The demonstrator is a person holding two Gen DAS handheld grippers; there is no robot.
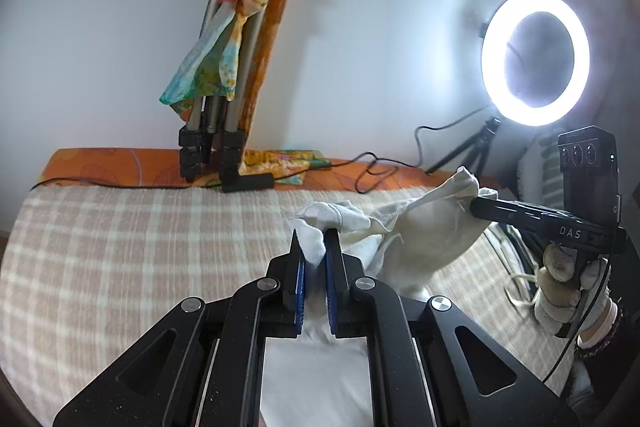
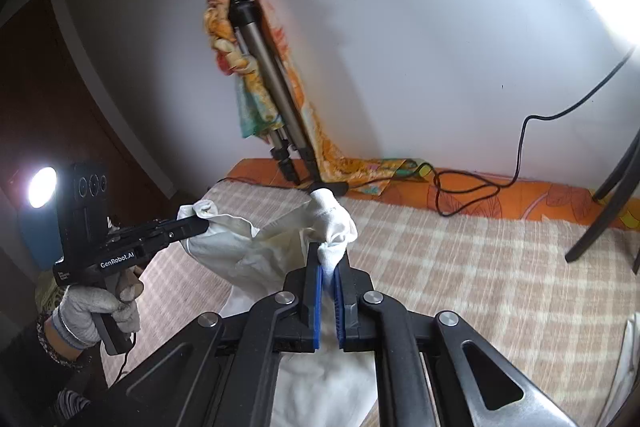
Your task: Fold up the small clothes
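Left gripper: clamped on a bunched corner of the white garment. Right gripper: likewise clamped on a second corner of that garment. The cloth hangs slack between the two grippers, raised above the bed; its lower part drops out of view beneath the gripper frames, so contact with the bed cannot be confirmed.

Step in hand, as judged: lift and spread, ahead of the first fold. The next move calls for drawing the two corners apart until the edge between them is taut, then lowering the garment flat onto the checked blanket. Both grips must hold throughout; each has only a small pinch of cloth.

Count: grippers, two; gloved hands, two; garment held, one; tripods, two, one draped in patterned cloth; ring light, one.
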